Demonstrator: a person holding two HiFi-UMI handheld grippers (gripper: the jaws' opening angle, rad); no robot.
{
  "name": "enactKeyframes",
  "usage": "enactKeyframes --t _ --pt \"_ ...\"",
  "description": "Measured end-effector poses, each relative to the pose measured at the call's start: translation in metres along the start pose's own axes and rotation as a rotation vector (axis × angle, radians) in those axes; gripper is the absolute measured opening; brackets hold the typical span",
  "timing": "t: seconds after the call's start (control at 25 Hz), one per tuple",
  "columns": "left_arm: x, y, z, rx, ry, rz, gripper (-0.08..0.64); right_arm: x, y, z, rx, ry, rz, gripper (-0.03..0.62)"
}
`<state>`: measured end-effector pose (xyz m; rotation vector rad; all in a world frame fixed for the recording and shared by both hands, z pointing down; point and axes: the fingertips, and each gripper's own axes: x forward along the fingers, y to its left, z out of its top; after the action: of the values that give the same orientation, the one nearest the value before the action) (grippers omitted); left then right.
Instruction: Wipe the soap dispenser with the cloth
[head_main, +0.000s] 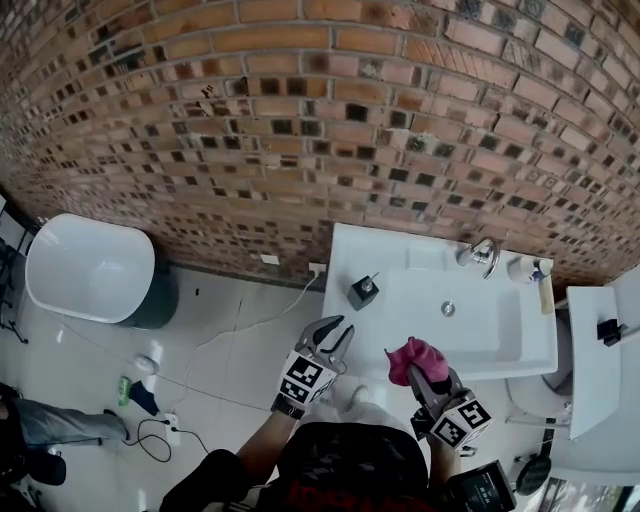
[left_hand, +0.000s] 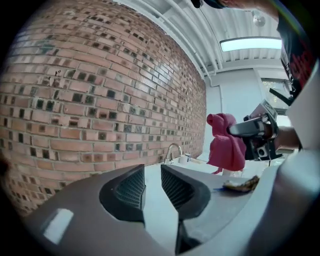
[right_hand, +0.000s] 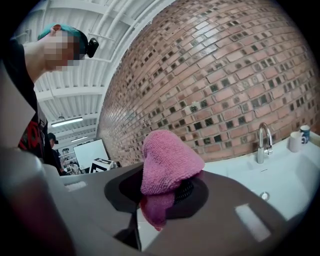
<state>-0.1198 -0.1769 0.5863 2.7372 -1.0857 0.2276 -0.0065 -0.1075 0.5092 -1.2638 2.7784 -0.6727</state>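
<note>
A: Nearest first. Right gripper (right_hand: 165, 192)?
B: Jaws clamped on the pink cloth (right_hand: 167, 165). A wad bulges above the fingertips and a tail hangs below. Grip looks firm.
A: Left gripper (left_hand: 152, 175)?
B: Jaws a narrow gap apart, nothing between them. Only white basin shows through the gap.
A: How do the two stand?
B: Side by side over the front edge of the basin (head_main: 500, 355). The cloth is to the right of the left fingertips, clear of them.
A: The dispenser (head_main: 363, 291)?
B: Dark, square, pump on top. Upright on the basin's left rear corner. It is ahead of the left fingertips and a touch right, and ahead and left of the cloth. Neither gripper touches it.
A: Farther?
B: Tap (head_main: 486, 254) and a cup (head_main: 520, 268) at the back rim, ahead-right of the cloth. Brick wall behind.
A: Step in hand?
B: Approach, I judge. Cloth in hand, wiping not begun.
A: Next move calls for?
B: Carry the cloth forward and left onto the dispenser. It looks light and could skid or tip under a push, so the left should probably steady it. Its gap looks too narrow for the body, so it would need to open wider first.
</note>
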Motion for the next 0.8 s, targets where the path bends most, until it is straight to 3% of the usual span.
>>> enactKeyframes --t 0.12,0.32,0.48,0.56,0.72,0.8 --pt "0.023 0.017 -0.007 -0.007 0.031 0.011 0.095 0.014 -0.028 0.004 0.041 0.01 -0.001 0.083" --pt "0.067 0.035 -0.02 -0.016 0.087 0.034 0.095 0.041 -0.078 0.03 0.012 0.019 0.033 0.083" --pt "0.094 0.057 -0.031 -0.062 0.122 0.101 0.095 0.057 -0.116 0.035 0.108 0.006 0.054 0.083" --pt "0.107 0.06 -0.039 -0.068 0.155 0.1 0.095 0.071 -0.121 0.023 0.121 0.058 0.071 0.083" --pt "0.134 0.059 -0.059 -0.022 0.225 0.091 0.095 0.092 -0.104 -0.015 0.004 0.218 0.171 0.083" --pt "0.142 0.063 -0.072 -0.006 0.258 0.111 0.099 0.093 -0.098 -0.022 0.036 0.202 0.201 0.083"
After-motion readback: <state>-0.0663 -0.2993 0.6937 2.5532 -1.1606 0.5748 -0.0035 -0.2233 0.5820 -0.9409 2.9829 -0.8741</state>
